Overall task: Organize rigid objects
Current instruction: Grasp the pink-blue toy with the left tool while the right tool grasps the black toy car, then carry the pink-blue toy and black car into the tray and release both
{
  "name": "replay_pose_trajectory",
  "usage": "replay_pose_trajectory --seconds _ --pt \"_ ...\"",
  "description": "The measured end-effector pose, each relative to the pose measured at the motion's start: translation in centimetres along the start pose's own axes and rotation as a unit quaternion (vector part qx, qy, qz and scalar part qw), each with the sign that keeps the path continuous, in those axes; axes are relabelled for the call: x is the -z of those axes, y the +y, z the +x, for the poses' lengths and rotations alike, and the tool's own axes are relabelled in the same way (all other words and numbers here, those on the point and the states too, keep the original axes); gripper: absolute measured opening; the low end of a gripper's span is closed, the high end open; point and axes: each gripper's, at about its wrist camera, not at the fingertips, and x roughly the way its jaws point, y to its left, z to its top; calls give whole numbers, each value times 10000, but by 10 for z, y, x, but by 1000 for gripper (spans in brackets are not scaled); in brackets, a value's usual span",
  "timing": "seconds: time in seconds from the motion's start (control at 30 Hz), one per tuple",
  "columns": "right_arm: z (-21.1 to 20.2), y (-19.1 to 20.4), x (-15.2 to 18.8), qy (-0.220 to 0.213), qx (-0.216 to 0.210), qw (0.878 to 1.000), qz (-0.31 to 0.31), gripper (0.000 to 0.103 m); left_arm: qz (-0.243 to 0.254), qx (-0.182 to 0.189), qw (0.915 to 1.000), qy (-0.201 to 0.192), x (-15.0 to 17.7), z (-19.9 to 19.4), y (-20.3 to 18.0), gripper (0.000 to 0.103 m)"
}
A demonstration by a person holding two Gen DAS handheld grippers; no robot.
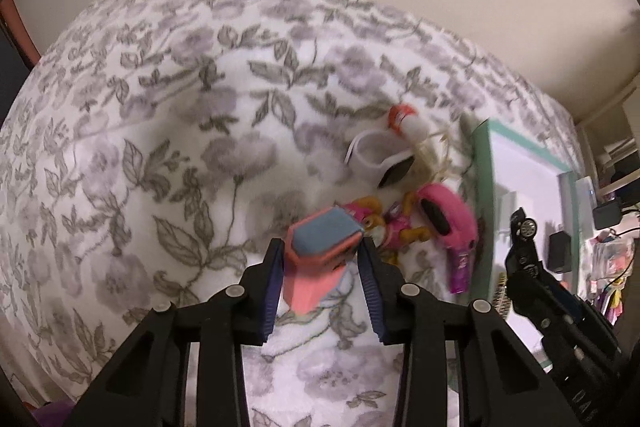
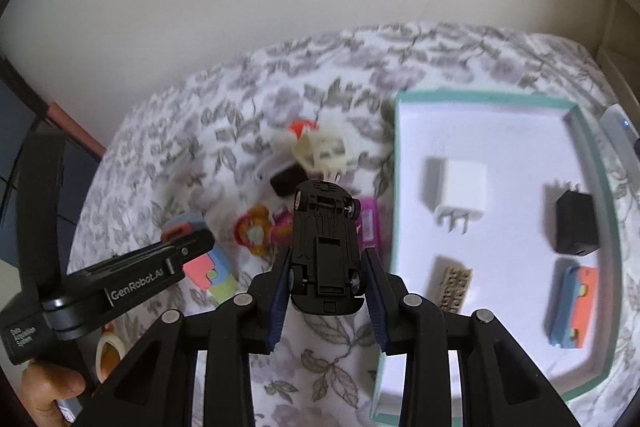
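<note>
- Toy car (image 2: 326, 247), black, underside facing the camera, clamped between the blue pads of the right gripper (image 2: 328, 267) and held above the floral blanket (image 2: 320, 347), beside the near left corner of the tray.
- Foam block (image 1: 320, 247), coral pink with a blue-grey face, gripped at its sides by the left gripper (image 1: 322, 259), raised off the blanket.
- Tray (image 2: 588, 211), teal rim and white floor, holding a white charger plug (image 2: 460, 187), a black adapter (image 2: 576, 227), a perforated beige block (image 2: 452, 283) and a blue and orange foam piece (image 2: 572, 307), each apart from the others.
- Loose pile on the blanket left of the tray: pink toy (image 1: 448, 223), orange and pink figure (image 2: 256, 231), white strap (image 1: 368, 155), cream toy vehicle (image 2: 320, 151).
- Pastel foam pieces (image 2: 212, 275) below the left gripper's arm.
- Hand (image 2: 48, 395), lower left corner, on the left gripper's handle.
</note>
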Motion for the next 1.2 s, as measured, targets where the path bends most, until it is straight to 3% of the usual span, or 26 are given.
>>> replay_pose_trajectory --seconds 0.07,0.1,0.13,0.5,0.77,0.97,1.2 --pt "-13 -5 -5 -145 0 9999 62 37 8 43 9999 -117 -1 -14 1 36" --pt "-18 -7 -6 -206 -3 9997 90 37 12 40 9998 -178 -2 -19 0 26" --pt "-24 -11 -8 -277 -8 9995 125 37 1 73 9997 -238 -4 -23 -1 22" --pt "-68 -56 -19 -741 42 9950 661 37 73 440 9967 -674 -7 -61 -22 22" --pt "-85 -99 -19 -855 426 9903 1012 37 450 1018 9892 -949 -4 -85 -62 22" --pt "-91 -127 -16 -847 820 9864 1149 37 924 1390 9829 -772 6 -79 -107 22" --pt "-85 -150 -10 -665 984 9844 1298 37 1460 1699 9741 -304 31 -53 -157 22"
